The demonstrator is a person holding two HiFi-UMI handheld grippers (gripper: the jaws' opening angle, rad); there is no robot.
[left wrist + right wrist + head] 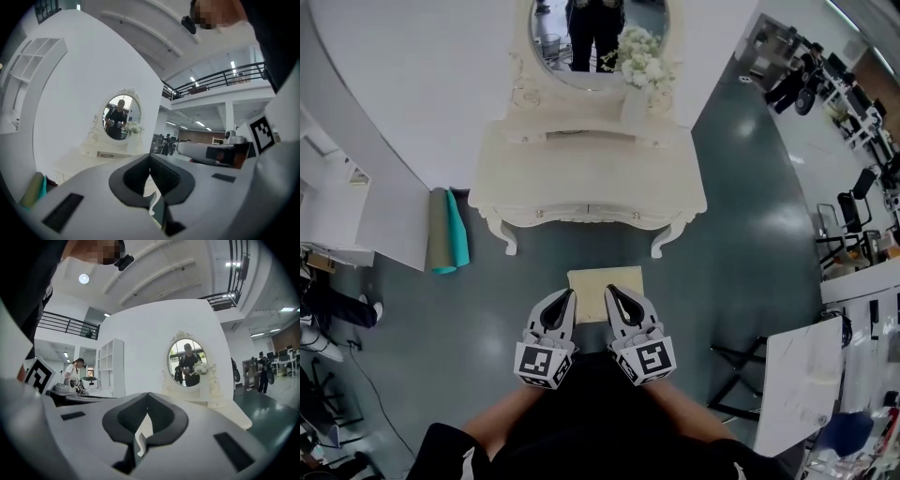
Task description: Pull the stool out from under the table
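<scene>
The stool, a cream square seat, stands on the dark floor in front of the white dressing table, free of its front edge. My left gripper and right gripper are side by side over the stool's near edge, both pointing at the table. Each is shut with nothing between its jaws. In the left gripper view the left gripper faces the table and its oval mirror. From the right gripper, the same table lies ahead to the right.
Rolled teal and olive mats lean by the white wall to the table's left. A white panel and a black folding stand are at the right. Flowers sit on the tabletop. Desks, chairs and people fill the far right.
</scene>
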